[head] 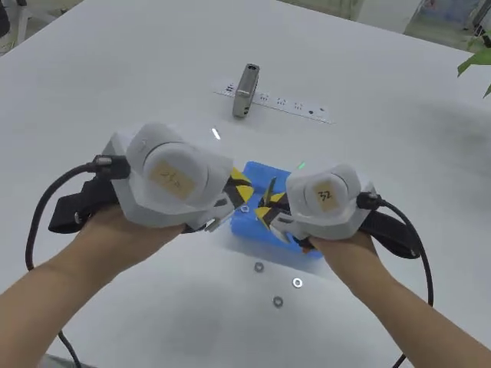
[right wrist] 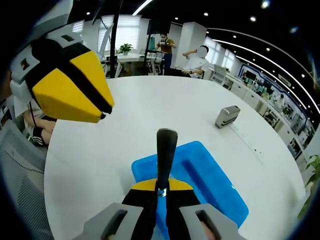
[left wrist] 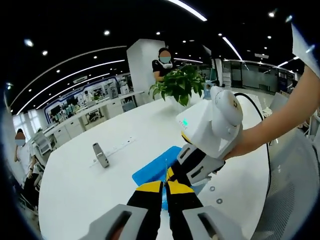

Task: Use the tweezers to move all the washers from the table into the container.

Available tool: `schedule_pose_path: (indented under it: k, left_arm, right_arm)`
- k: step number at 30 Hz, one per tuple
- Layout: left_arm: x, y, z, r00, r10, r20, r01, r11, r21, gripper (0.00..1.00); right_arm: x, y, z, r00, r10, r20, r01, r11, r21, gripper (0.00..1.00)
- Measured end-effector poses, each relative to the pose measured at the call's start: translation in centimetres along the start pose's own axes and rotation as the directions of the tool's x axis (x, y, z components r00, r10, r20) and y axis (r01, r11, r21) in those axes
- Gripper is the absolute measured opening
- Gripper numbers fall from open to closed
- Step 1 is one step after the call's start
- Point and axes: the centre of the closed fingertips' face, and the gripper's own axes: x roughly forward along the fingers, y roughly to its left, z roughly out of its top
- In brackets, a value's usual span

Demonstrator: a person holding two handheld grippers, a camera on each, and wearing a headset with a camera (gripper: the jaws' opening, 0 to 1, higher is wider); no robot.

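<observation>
— White table [head: 92,77], open office behind it. What is the right gripper [right wrist: 161,186] doing?
— Its jaws are pinched on the tweezers [right wrist: 165,150], which stand up dark and narrow from between the yellow tips.
— And under them?
— A blue container [right wrist: 210,185] lies right below the jaws and runs on ahead of them.
— The other hand?
— The left gripper [left wrist: 164,184] sits close beside the right one, at the container's edge. Its jaws are pressed together, and I can make out nothing between them.
— Where are the washers [head: 258,267]?
— Three lie on the bare table on the person's side of both grippers. They are near the container but outside it, and apart from one another.
— Anything farther out?
— Well beyond the grippers there is a power strip [head: 291,103], with a grey metal block [head: 245,90] by its end. In the left gripper view a potted plant [left wrist: 180,85] stands past the right gripper, at the far side of the table.
</observation>
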Motion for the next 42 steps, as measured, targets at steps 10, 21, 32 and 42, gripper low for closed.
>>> schedule_pose_path:
  k: [10, 21, 32, 42]
  left_arm:
    - [-0.5, -0.3, -1.5, 0.9998, 0.010, -0.016, -0.011, 0.997, -0.076, 0.04]
    - [-0.5, 0.1, 1.4, 0.9981, 0.023, 0.056, -0.018, 0.995, -0.094, 0.11]
    - [0.1, -1.6, 4.2, 0.9942, -0.011, 0.107, 0.015, 0.999, -0.035, 0.11]
    - [-0.9, -3.2, 3.6, 0.9955, -0.050, 0.081, 0.045, 0.997, 0.061, 0.00]
  right_arm:
    - [1.1, -1.3, -0.1, 1.0000, -0.002, -0.009, 0.002, 1.000, 0.018, 0.01]
    - [-1.0, -1.2, 1.3, 0.9992, -0.034, 0.023, 0.035, 0.999, -0.014, 0.01]
    - [-3.4, 1.6, 3.2, 0.9962, -0.063, 0.061, 0.068, 0.995, -0.077, 0.01]
    - [-3.9, 3.4, 2.6, 0.9949, -0.057, 0.083, 0.062, 0.997, -0.050, 0.02]
